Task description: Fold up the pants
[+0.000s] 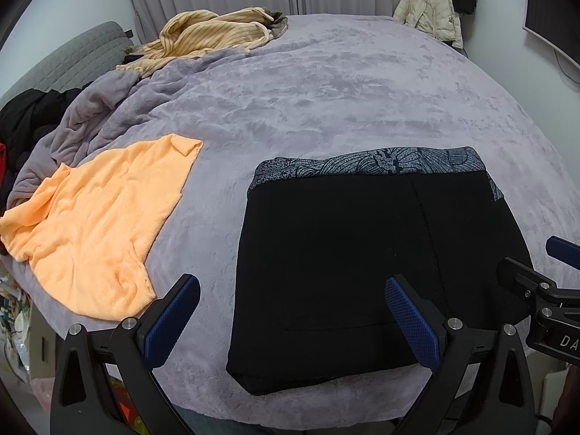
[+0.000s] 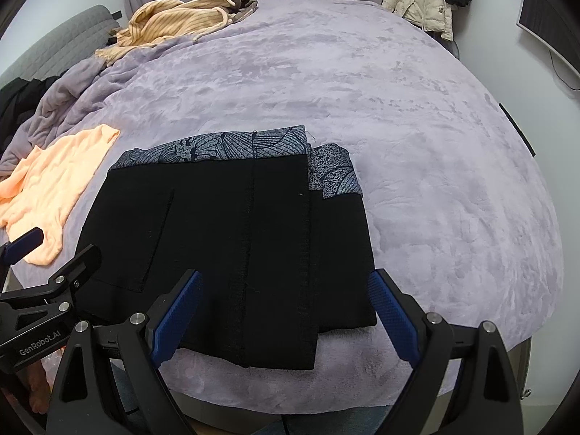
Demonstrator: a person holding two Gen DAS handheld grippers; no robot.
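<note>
Black pants point(image 1: 344, 261) with a grey patterned waistband lie folded into a compact rectangle near the front edge of the bed; they also show in the right wrist view point(image 2: 235, 239). My left gripper point(image 1: 290, 311) is open and empty, above the pants' near left part. My right gripper point(image 2: 286, 308) is open and empty, above the pants' near right edge. Each gripper shows at the side of the other's view: the right one point(image 1: 536, 282) and the left one point(image 2: 50, 264).
A lilac plush blanket point(image 1: 344, 90) covers the bed. An orange garment point(image 1: 94, 224) lies left of the pants. A yellow striped garment point(image 1: 210, 32) lies at the far left. Dark clothes point(image 1: 32, 116) are piled at the left edge. A cream jacket point(image 1: 431, 7) hangs at the back right.
</note>
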